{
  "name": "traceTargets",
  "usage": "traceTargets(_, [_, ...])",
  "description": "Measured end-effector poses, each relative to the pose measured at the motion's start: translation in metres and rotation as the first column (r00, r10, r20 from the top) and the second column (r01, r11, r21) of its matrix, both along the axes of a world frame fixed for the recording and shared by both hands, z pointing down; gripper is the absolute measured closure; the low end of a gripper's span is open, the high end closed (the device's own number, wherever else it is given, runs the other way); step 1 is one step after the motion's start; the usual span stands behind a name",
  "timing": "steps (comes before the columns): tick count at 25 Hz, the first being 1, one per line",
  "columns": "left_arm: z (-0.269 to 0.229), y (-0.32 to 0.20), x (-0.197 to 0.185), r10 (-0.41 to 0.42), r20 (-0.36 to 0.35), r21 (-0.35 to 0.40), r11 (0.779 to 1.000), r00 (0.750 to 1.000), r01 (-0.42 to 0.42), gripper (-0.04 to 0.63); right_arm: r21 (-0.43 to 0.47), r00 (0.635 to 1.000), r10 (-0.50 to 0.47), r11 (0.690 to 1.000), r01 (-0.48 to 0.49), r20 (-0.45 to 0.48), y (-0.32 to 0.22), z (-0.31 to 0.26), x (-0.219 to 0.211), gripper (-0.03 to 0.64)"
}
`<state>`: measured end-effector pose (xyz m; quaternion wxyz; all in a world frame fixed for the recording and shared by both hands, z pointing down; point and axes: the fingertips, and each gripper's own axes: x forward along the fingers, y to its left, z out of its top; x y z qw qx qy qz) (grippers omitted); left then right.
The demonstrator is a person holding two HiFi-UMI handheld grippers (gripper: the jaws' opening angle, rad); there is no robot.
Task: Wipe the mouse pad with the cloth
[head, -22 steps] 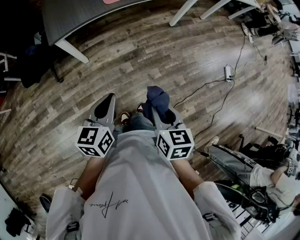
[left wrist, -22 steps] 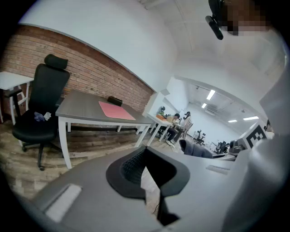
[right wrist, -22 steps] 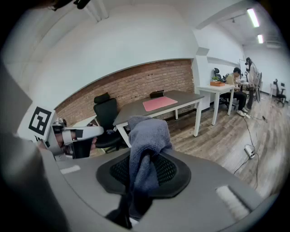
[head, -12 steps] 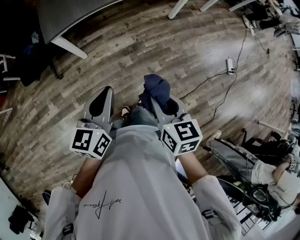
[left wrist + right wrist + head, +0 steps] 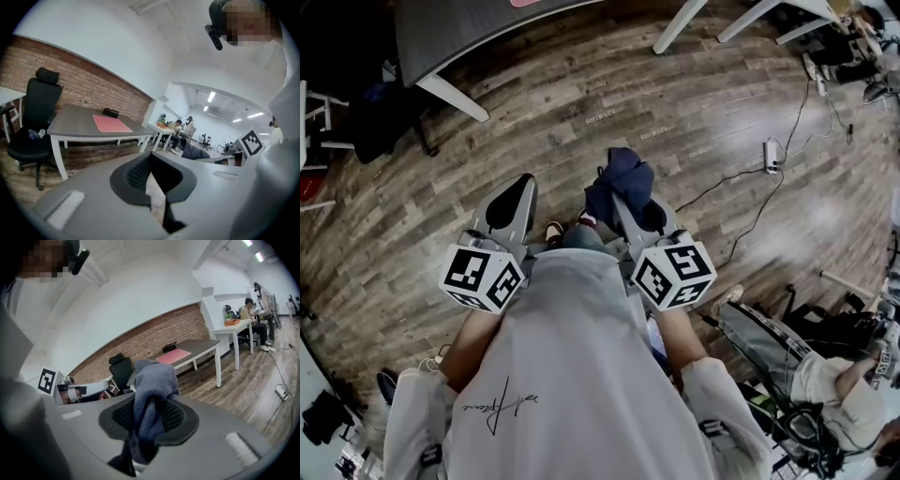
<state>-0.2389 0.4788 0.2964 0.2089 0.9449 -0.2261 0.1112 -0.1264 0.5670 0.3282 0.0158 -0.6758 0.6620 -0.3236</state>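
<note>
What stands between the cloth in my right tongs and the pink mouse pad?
Nothing visible: only open wooden floor lies between the cloth, held in the right tongs, and the mouse pad on the grey table ahead.

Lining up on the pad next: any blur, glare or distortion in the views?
Head view: heavy fisheye, floor planks bow, pale glare at right. Left gripper view: dark round edges, mouse pad small but clear. Right gripper view: cloth sharp, ceiling lights blown out.
</note>
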Motion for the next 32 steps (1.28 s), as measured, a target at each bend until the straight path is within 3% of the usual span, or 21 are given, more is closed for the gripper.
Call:
traceTargets(10, [0.009,0.002,0.039,-0.018,0.053,-0.015,1.000,0.998,0.018,0.584,-0.012,0.999,-0.003,1.000,0.004,0.036,0.009,0.017,0.047,0.506])
traceTargets(15, [0.010,0.013,0.058,0.029,-0.043,-0.111,0.993,0.999,-0.033,0.583,0.026,0.999,-0.039,0.999,0.038,0.030,0.013,0.014,0.054,0.506])
traceTargets(17, [0.000,0.014,0.069,0.072,-0.087,-0.107,0.991,0.994,-0.081,0.581,0.036,0.999,-0.028,0.999,0.026,0.030,0.007,0.013,0.061,0.506])
traceTargets(20, [-0.002,0.005,0.079,0.088,-0.098,-0.090,0.991,0.991,-0.097,0.580,0.066,0.999,-0.022,0.998,0.019,0.041,-0.004,0.009,0.071,0.506])
traceTargets(32, [0.008,-0.098,0.103,-0.025,-0.085,-0.079,0.997,0.996,0.018,0.578,0.045,1.000,0.002,0.999,-0.002,-0.014,-0.087,-0.002,0.115,0.506])
